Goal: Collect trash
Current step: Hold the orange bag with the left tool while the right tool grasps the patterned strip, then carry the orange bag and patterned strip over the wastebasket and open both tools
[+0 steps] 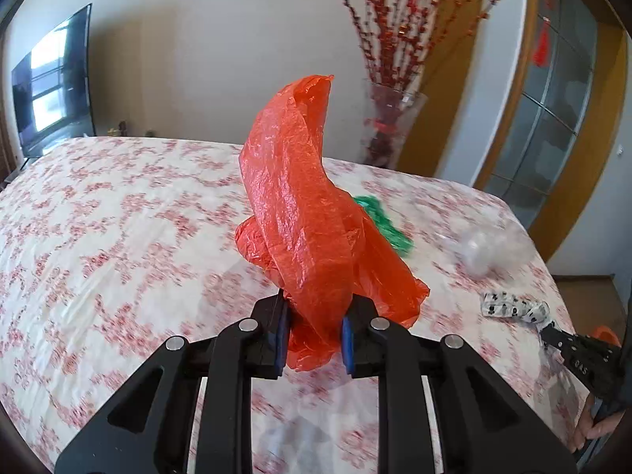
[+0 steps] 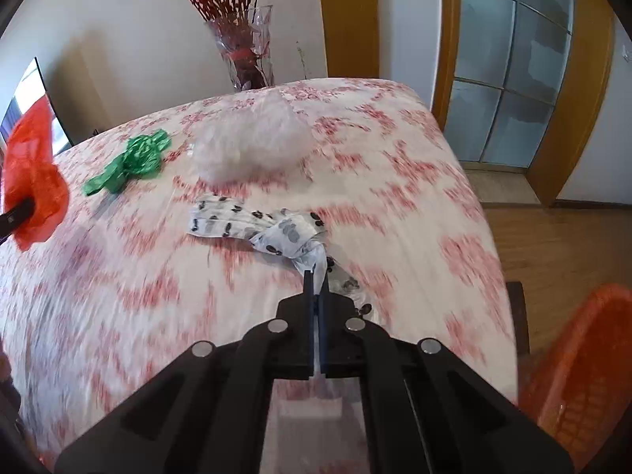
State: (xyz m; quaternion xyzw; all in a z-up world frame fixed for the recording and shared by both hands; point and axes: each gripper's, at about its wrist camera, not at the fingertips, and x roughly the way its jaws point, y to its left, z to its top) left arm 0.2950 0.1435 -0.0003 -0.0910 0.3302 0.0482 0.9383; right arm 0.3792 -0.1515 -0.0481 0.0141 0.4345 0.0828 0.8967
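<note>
Orange basket (image 2: 584,375) only right-wrist-visible

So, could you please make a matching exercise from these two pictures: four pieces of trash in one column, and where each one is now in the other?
Things:
1. red plastic bag
2. white bag with black print
3. green plastic bag
4. clear plastic bag

Places:
A. lying loose on the table, between the red bag and the clear one
B. clamped in the left hand-held gripper, standing up
C. lying loose on the table, nearest the glass vase
D. one end pinched in the right hand-held gripper

Pairs: 1-B, 2-D, 3-A, 4-C
</note>
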